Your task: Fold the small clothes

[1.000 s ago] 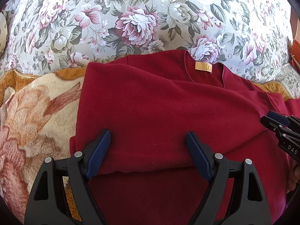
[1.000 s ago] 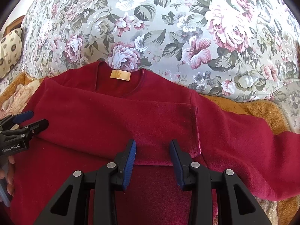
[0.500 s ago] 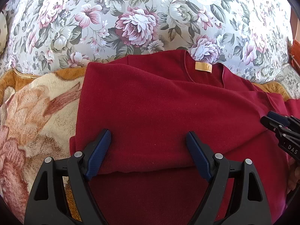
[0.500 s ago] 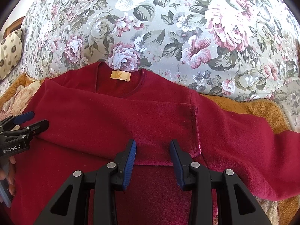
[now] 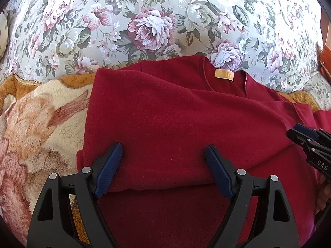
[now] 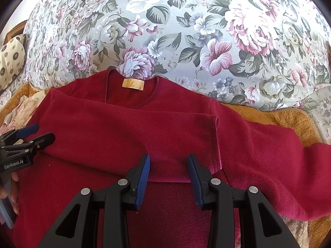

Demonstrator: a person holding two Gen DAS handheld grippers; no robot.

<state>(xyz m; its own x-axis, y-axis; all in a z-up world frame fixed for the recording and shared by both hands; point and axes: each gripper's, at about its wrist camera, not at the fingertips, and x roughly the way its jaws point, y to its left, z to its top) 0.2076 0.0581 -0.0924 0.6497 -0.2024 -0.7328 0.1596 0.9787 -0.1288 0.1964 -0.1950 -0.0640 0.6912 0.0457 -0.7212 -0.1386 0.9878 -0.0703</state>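
A dark red fleece top [image 5: 175,119] lies flat on a blanket, neckline and tan label [image 5: 224,75] toward the sofa back. Its left sleeve is folded across the chest, cuff [image 6: 215,142] ending right of centre. The right sleeve [image 6: 269,157] stretches out to the right. My left gripper [image 5: 164,159] is wide open, jaws straddling the folded sleeve's lower edge. My right gripper [image 6: 168,165] is open, jaws either side of the same edge near the cuff. Each gripper shows in the other's view, the right one [image 5: 298,134] and the left one [image 6: 39,134].
A floral sofa back [image 6: 186,31] rises behind the top. A beige and orange plush blanket [image 5: 41,124] covers the seat under it. A patterned cushion [image 6: 10,55] sits far left. An orange object [image 5: 325,57] is at the far right edge.
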